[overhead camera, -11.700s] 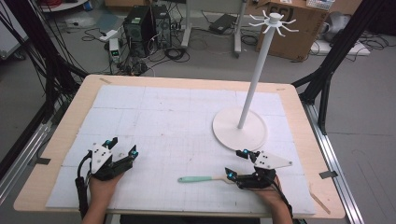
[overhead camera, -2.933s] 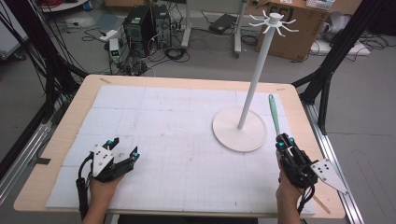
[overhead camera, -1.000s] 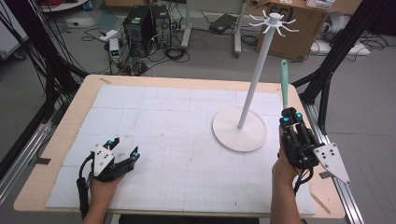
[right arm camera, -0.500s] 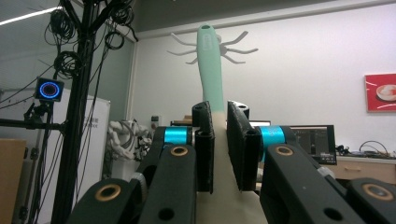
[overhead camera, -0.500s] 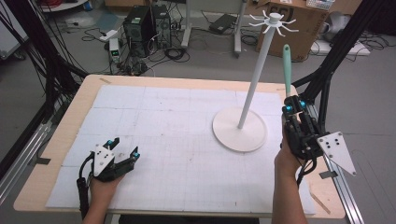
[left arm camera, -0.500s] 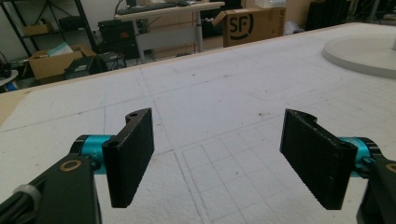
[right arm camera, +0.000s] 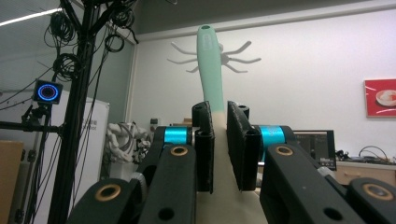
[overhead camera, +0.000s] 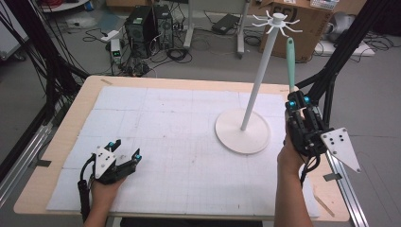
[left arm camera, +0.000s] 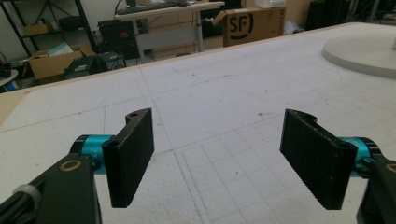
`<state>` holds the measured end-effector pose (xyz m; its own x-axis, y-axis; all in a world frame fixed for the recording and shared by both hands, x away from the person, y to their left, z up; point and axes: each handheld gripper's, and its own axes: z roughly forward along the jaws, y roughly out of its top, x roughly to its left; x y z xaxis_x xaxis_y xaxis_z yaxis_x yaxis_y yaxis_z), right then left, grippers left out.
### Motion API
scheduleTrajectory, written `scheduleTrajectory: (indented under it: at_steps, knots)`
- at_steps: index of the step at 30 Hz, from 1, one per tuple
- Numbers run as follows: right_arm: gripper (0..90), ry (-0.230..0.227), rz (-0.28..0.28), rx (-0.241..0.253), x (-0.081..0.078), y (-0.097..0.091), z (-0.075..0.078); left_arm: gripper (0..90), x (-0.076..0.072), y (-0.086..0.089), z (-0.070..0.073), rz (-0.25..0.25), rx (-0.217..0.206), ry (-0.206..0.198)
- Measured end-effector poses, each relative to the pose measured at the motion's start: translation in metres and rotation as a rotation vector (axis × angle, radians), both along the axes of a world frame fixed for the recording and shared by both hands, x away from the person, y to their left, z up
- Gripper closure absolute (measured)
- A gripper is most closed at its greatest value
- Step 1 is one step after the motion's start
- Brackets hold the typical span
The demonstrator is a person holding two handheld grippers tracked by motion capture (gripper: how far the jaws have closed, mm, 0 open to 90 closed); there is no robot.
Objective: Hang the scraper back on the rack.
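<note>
Right claw raised, gripping spatula upright

Your raised right gripper holds the mint spatula upright just beside the white stand's pole, and the hook crown spreads close to the handle's tip, so those prongs crowd any move toward the top. The stand's round base takes up the mat's right part, near your right hand. Everything between that base and your left gripper, resting low with jaws wide apart, is bare white mat you can cross freely.
</note>
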<state>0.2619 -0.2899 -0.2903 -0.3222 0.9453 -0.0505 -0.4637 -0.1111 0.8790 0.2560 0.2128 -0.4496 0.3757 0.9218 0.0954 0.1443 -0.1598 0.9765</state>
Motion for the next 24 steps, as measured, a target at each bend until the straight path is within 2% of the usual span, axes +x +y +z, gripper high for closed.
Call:
scheduleTrajectory:
  at_steps: [5, 9, 24]
  knots:
    - [82.2, 0.009, -0.005, -0.010, 0.0022, 0.0011, 0.0032, 26.6, 0.0000, -0.0001, 0.0000, 0.000, 0.000, -0.001]
    - [82.2, 0.013, -0.001, 0.004, 0.0035, -0.0011, 0.0041, 26.6, 0.0001, 0.0000, 0.0000, -0.001, 0.000, 0.001]
    - [82.1, 0.024, -0.006, 0.000, 0.0077, 0.0013, 0.0090, 26.6, 0.0000, -0.0002, 0.0000, -0.001, -0.001, 0.002]
